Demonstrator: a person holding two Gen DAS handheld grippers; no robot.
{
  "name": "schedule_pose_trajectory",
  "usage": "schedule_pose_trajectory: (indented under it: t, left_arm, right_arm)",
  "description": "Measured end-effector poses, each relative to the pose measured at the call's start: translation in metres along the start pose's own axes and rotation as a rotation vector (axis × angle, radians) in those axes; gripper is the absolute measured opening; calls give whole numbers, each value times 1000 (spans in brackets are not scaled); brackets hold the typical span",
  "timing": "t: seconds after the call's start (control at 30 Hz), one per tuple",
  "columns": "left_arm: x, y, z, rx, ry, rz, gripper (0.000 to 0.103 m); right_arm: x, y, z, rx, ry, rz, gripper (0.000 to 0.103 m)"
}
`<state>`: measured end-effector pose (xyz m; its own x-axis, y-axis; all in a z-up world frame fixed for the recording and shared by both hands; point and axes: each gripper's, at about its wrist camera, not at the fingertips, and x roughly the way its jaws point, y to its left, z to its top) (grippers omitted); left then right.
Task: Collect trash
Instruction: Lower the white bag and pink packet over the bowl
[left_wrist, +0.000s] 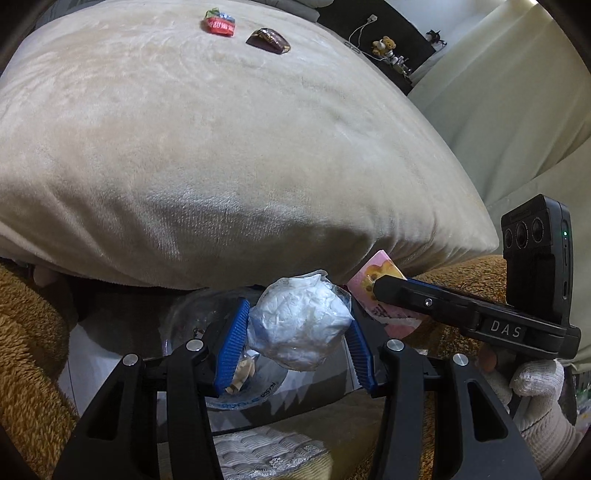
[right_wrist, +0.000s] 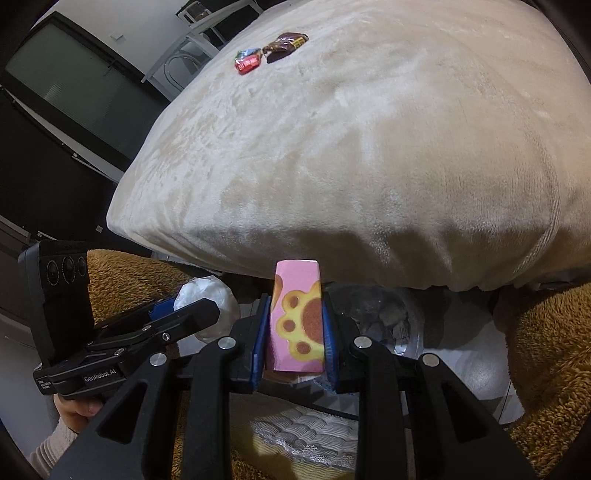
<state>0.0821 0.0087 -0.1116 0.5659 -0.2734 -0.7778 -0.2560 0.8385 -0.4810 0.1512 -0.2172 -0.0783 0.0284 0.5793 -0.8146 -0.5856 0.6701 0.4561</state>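
My left gripper (left_wrist: 295, 332) is shut on a crumpled white plastic wad (left_wrist: 299, 326), held over a clear-lined trash bin (left_wrist: 192, 317) below the bed edge. My right gripper (right_wrist: 295, 332) is shut on a pink paw-print wrapper (right_wrist: 297, 317), held beside the left one above the same bin (right_wrist: 402, 317). The wrapper also shows in the left wrist view (left_wrist: 376, 275), and the wad in the right wrist view (right_wrist: 210, 295). A red candy wrapper (left_wrist: 218, 25) and a brown wrapper (left_wrist: 268, 40) lie far off on the cream blanket (left_wrist: 221, 147); both show in the right wrist view, red (right_wrist: 248, 62) and brown (right_wrist: 286, 43).
Brown fuzzy bedding (left_wrist: 33, 332) flanks the bin on both sides. A quilted mattress edge (right_wrist: 306, 428) lies below the grippers. A dark window (right_wrist: 74, 85) and a white chair (right_wrist: 192, 48) stand beyond the bed. A small teddy bear (left_wrist: 384, 45) sits on a dark shelf.
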Motion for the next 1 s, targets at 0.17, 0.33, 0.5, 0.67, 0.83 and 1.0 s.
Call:
schedule_pose_trajectory:
  t: [0.17,0.33,0.5,0.67,0.83,1.0]
  left_arm:
    - [11,6,-1,-24,56,29,49]
    - [22,12,-3,-42,107,53,49]
    - [32,12,-6,-54,161,73,49]
    - [40,12,-8,-50,199,99,49]
    - [44,10,-9,-48,222,118,50]
    - [47,8,-10,-30,230,145,52]
  right_arm:
    - [14,-9,1,49,55,-19,27]
    - [24,-14,2,78,100,-33,27]
    - [35,-20,-1,113,156,-45,27]
    - [46,-22,-2,133,198,-60,28]
    - [50,-22,-3,142,204,-64,28]
    - [50,-23,-3,145,202,-61,31]
